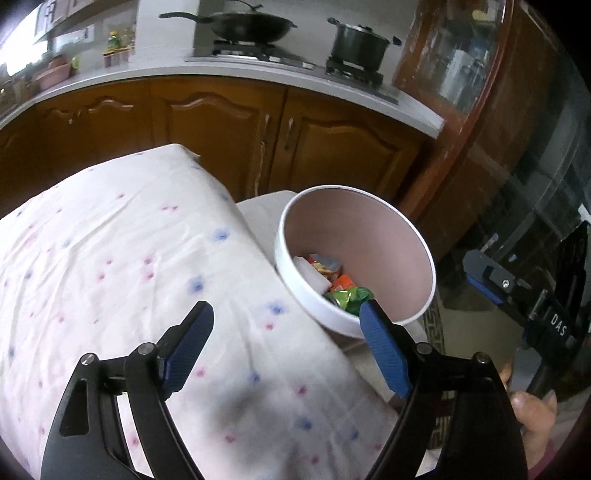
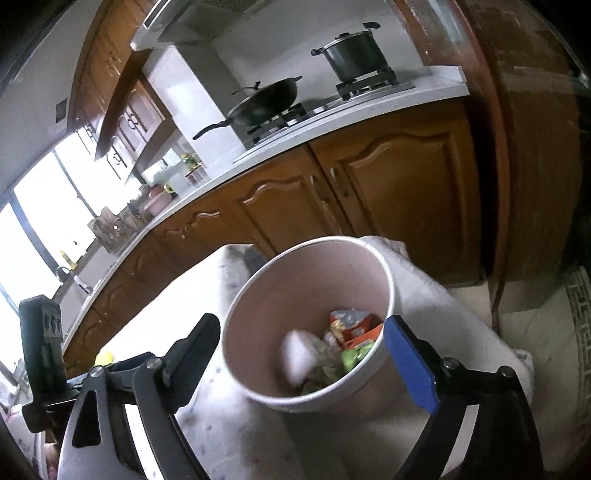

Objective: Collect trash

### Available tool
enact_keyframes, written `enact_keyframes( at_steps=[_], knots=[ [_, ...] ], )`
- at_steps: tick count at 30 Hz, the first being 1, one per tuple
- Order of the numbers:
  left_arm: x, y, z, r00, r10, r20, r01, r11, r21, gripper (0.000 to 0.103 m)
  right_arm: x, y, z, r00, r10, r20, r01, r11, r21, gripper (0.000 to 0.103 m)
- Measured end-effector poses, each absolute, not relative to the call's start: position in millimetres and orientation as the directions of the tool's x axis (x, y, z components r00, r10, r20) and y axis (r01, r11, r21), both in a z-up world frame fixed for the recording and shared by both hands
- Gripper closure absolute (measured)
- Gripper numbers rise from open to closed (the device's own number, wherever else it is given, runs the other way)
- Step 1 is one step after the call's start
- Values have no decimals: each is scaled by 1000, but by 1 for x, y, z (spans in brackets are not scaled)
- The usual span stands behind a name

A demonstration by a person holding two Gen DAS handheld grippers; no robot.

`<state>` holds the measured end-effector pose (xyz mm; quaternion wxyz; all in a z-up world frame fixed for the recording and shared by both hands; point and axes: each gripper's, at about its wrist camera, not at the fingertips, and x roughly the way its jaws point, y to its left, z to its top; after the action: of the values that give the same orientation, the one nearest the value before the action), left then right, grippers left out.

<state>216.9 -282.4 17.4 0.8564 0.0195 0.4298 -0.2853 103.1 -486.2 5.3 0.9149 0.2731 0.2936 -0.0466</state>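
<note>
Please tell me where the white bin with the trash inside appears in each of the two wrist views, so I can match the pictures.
Left wrist: the white bin sits right of centre, beside the flowered tablecloth, just beyond the left gripper.
Right wrist: the same bin fills the lower centre, ahead of the right gripper.
Shared landmark: the black wok on the stove.

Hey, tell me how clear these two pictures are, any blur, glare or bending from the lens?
Left wrist view: sharp; the trash bin and its wrappers read clearly, the countertop bows from the fisheye. Right wrist view: motion-blurred, the white item in the bin smeared, and the window blown out white.
</note>
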Motion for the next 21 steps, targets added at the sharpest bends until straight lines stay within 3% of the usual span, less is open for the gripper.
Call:
enact_keyframes(
  at_steps=[13,21],
  knots=[
    [169,-202,29,546,-489,-680,416,863,-287,19,65,-433,19,868,109,-485,185,834,519,7],
    [142,-158,20,592,-468,-655,347,883,-317,12,44,-394,20,881,123,-456,139,855,500,4]
  ],
)
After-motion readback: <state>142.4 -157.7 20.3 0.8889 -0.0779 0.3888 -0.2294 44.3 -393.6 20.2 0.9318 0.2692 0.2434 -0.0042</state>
